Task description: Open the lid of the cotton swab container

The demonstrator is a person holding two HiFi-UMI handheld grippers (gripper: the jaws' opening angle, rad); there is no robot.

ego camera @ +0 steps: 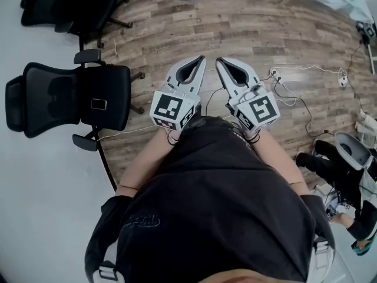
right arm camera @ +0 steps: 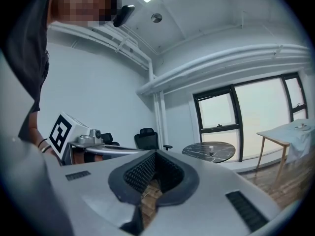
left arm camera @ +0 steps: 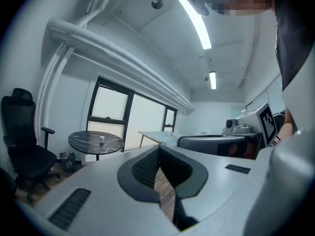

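Not started yet, by the look of things. Left gripper and right gripper held side by side out in front of the chest, roughly level, tips close together. Both clamped fully shut, pads together, nothing pinched in either. Below them just wood floor, with a black office chair off to the left.

No cotton swab container anywhere within reach. Best guess: that small white pot sitting on the round dark marble table over by the windows, showing up in both gripper views, well away from the jaws. Too tiny to confirm a lid, so treat as a guess.

So, step in hand: probably just getting over there. Tips for doing that well: walk up close and square to the table before reaching, and keep clear of the chair and the cables on the floor. Open both sets of jaws before arriving, not at the last second. Then pinch the body low with one gripper to stop any tipping or sliding on that slick-looking top, and take the lid with the other. Gentle squeeze only, probably light plastic.
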